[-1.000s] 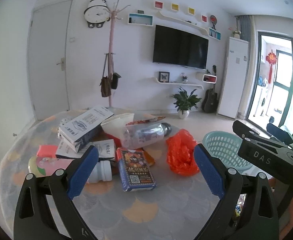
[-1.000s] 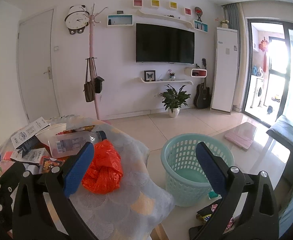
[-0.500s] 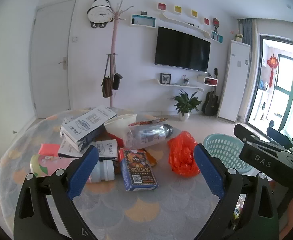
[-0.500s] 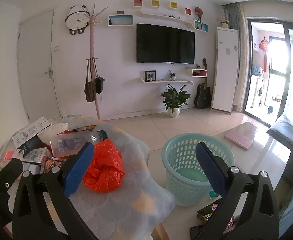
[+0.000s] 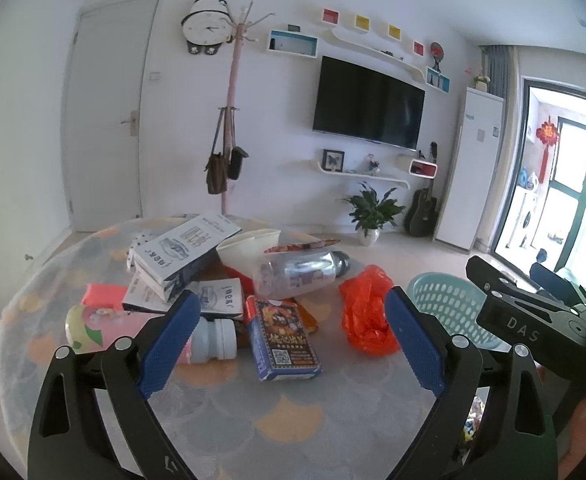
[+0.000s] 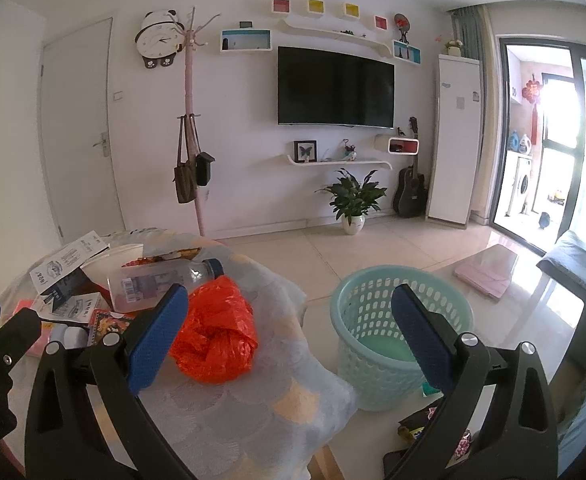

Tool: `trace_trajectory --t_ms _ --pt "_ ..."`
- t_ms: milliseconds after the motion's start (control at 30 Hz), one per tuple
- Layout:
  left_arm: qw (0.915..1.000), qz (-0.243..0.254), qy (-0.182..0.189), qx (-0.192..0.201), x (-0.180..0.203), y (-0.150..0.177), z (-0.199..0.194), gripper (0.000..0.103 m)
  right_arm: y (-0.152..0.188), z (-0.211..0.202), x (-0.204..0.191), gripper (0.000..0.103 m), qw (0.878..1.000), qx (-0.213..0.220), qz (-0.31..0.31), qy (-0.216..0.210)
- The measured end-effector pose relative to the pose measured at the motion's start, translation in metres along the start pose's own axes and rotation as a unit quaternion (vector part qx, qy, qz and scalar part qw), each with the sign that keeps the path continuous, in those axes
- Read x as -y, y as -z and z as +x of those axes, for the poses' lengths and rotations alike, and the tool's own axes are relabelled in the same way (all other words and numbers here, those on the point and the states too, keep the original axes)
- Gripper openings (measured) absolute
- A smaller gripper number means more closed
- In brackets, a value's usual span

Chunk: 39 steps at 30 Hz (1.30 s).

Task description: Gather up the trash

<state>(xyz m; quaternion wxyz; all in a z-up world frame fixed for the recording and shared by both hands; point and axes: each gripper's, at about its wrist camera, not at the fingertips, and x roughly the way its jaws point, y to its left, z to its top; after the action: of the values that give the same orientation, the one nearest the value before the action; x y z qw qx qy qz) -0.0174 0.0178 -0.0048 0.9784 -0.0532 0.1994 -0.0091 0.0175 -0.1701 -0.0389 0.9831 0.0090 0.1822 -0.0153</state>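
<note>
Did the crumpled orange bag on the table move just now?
No. The orange bag still lies at the same spot on the tablecloth, just right of the bottle; only the camera shifted a little.

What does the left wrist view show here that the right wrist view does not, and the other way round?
Only the left wrist view shows the pink can lying on the table and the whole card box. Only the right wrist view shows the basket's inside, the wrappers on the floor beside it and the pink mat. Both show the orange bag, the clear bottle, the basket and open, empty grippers: left, right.
</note>
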Motion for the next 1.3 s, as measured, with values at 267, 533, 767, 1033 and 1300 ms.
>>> trace_trajectory --t_ms 267,533,767,1033,1300 --pt "0.9996 0.01 -0.025 0.008 -0.002 0.001 -0.005 0.091 0.001 0.0 -0.003 0.096 1.0 0.0 -0.001 -0.001" --pt "0.9997 -0.001 -0.025 0.007 -0.01 0.001 -0.007 0.091 0.002 0.001 -0.009 0.096 1.0 -0.003 -0.009 -0.009" --pt "0.999 -0.003 -0.045 0.006 -0.019 0.002 -0.008 0.091 0.003 0.002 -0.015 0.096 1.0 -0.002 -0.016 -0.008" --pt "0.99 0.018 -0.139 0.014 -0.079 -0.005 -0.02 0.091 0.006 0.01 -0.019 0.095 0.999 -0.013 -0.021 -0.022" --pt "0.9898 -0.06 -0.101 -0.081 -0.179 -0.007 0.011 0.09 0.012 0.037 -0.038 0.053 0.994 -0.058 -0.032 -0.082"
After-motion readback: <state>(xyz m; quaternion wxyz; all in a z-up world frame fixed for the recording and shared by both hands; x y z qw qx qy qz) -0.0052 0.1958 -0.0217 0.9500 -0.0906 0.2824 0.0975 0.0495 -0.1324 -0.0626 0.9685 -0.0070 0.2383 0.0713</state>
